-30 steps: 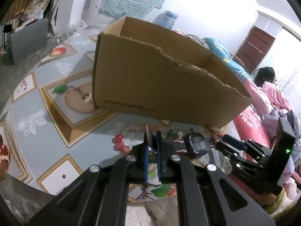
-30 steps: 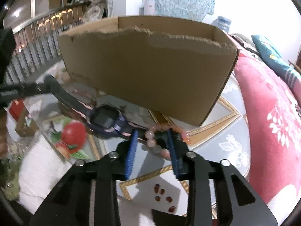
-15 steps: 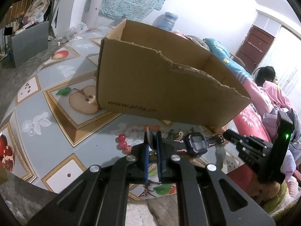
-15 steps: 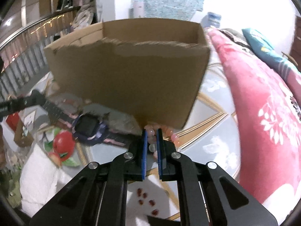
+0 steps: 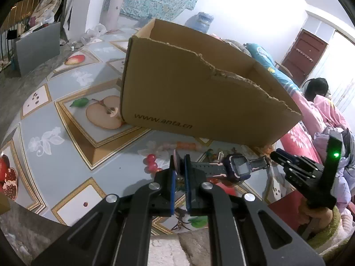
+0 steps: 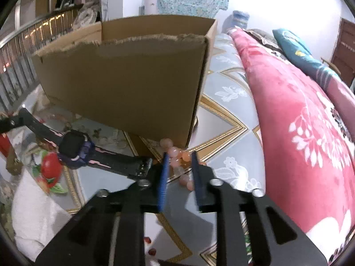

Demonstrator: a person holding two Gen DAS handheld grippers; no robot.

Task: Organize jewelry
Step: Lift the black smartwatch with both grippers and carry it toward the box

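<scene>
My left gripper (image 5: 179, 161) is shut on the strap of a dark purple watch (image 5: 238, 168) and holds it above the table, in front of a brown cardboard box (image 5: 199, 97). The watch also shows in the right wrist view (image 6: 74, 149), hanging at the left. My right gripper (image 6: 178, 155) is open, its fingers either side of a pink bead bracelet (image 6: 177, 155) that lies on the table at the box's near corner (image 6: 195, 133). The right gripper shows in the left wrist view (image 5: 295, 168) at the right.
Red beads (image 5: 152, 163), an orange bead string (image 5: 186, 145) and small trinkets (image 5: 218, 154) lie on the fruit-patterned table (image 5: 55, 137) in front of the box. A pink floral quilt (image 6: 299, 122) lies right of the table. A person (image 5: 316, 88) sits at the far right.
My right gripper was shut at the pink bracelet half a second ago and has opened, the beads lying between its fingers. My left gripper keeps hold of the watch.
</scene>
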